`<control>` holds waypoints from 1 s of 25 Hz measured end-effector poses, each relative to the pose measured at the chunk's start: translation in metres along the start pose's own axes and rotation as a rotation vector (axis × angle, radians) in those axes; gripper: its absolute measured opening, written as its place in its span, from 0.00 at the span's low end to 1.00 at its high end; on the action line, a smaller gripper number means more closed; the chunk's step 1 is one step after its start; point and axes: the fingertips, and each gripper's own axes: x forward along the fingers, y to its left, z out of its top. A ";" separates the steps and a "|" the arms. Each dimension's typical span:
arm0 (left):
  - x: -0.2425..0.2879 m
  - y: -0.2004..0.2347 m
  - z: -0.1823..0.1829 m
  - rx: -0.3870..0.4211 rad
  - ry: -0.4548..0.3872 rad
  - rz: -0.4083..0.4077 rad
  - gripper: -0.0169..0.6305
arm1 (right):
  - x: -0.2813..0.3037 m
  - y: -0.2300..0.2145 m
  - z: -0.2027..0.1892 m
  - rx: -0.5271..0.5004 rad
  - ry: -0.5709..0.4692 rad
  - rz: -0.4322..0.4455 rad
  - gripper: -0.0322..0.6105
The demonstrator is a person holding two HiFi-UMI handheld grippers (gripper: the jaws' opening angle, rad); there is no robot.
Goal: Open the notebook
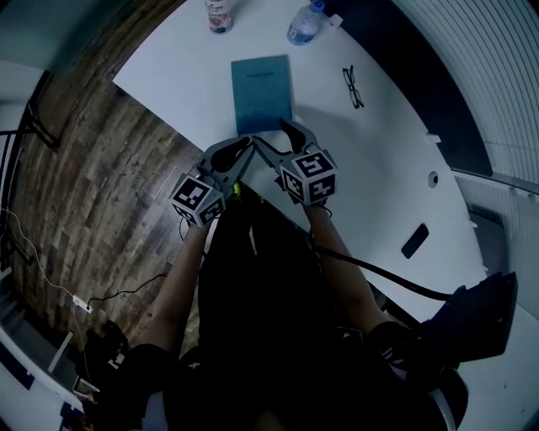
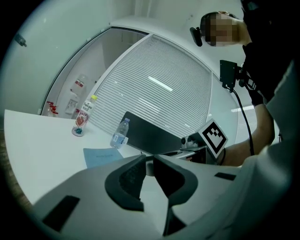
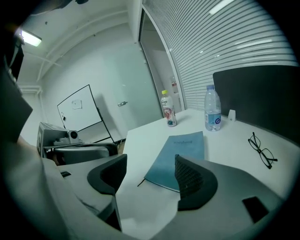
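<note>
A closed teal notebook (image 1: 262, 93) lies flat on the white table (image 1: 379, 168), just beyond both grippers. My left gripper (image 1: 240, 150) hovers at the table's near edge below the notebook's near left corner. Its jaws stand a little apart with nothing between them. In the left gripper view (image 2: 150, 164) the notebook (image 2: 102, 155) lies ahead to the left. My right gripper (image 1: 290, 135) is over the notebook's near right corner, open wide and empty. In the right gripper view (image 3: 150, 176) the notebook (image 3: 180, 154) shows between and beyond the jaws, a ribbon sticking out at its near corner.
A clear water bottle (image 1: 305, 23) and a pink-labelled bottle (image 1: 219, 15) stand at the table's far edge beyond the notebook. Spectacles (image 1: 354, 87) lie to the notebook's right, a dark phone (image 1: 414, 241) farther right. Wooden floor lies to the left.
</note>
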 end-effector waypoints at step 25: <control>0.018 0.059 -0.037 -0.086 0.039 0.057 0.19 | 0.040 -0.078 -0.053 0.222 0.142 -0.079 0.69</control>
